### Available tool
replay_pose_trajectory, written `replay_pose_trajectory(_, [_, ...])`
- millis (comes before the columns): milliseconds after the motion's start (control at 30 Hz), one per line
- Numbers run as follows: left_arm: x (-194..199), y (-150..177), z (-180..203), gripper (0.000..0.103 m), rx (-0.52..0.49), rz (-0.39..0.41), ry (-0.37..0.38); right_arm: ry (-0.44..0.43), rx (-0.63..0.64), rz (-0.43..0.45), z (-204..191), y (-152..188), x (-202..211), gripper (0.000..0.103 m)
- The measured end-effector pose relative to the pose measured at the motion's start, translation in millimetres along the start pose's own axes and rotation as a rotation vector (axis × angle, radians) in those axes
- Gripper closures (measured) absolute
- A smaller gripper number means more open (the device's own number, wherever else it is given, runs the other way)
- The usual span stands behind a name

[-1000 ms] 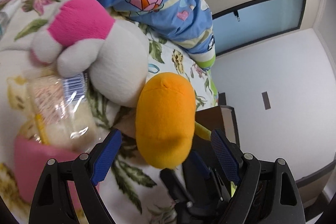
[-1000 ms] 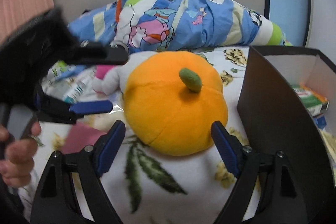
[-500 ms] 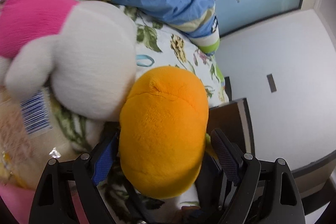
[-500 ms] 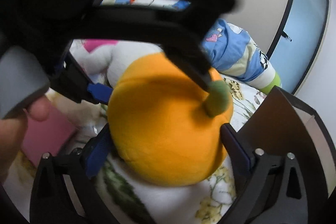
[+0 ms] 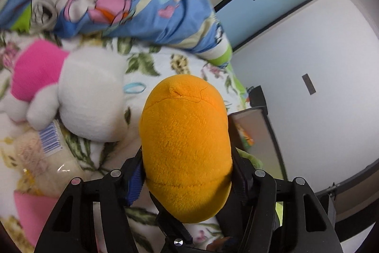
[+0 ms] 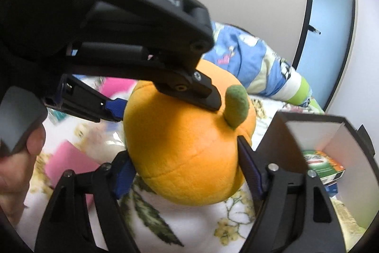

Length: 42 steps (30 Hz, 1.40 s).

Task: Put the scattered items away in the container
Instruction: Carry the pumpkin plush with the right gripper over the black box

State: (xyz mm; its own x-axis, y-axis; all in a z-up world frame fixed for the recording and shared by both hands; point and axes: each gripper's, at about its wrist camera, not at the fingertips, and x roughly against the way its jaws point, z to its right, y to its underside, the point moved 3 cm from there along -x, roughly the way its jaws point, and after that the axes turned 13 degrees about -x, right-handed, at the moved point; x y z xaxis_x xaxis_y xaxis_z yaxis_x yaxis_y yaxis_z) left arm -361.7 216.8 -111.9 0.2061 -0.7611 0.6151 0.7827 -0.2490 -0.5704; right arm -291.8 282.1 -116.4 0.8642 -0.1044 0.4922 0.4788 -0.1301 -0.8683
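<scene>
We now squeeze the pumpkin (image 5: pixel 187 148) between both closing tools, left tool (image 5: pixel 187 179) and right tool (image 6: pixel 187 174), lifting it off the bed (image 6: pixel 194 224) toward the box (image 6: pixel 279 146).

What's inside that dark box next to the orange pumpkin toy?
Inside the dark box a green and orange packet lies against the white wall. The near wall hides the rest of its floor.
</scene>
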Motion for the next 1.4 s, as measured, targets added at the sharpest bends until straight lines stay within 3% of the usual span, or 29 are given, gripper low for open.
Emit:
replay_pose_trajectory(400, [103.9, -10.5, 99.5, 0.040, -0.122, 0.127, -0.022, -0.022, 0.015, 0.173, -17.8, -64.0, 120.1, 0.026])
replay_pose_trajectory(833, [205.3, 1.7, 203.0, 0.040, -0.234, 0.259, -0.019, -0.026, 0.047, 0.354, -26.9, -108.2, 266.2, 0.026])
replay_pose_trajectory(1100, [229.8, 15.3, 260.4, 0.040, -0.288, 0.296, 0.004, 0.003, 0.063, 0.424, -19.3, -106.2, 347.1, 0.026])
replay_pose_trajectory(1400, [220.5, 24.8, 311.8, 0.040, -0.343, 0.285, 0.023, 0.048, 0.048, 0.457, 14.1, -104.8, 401.2, 0.025])
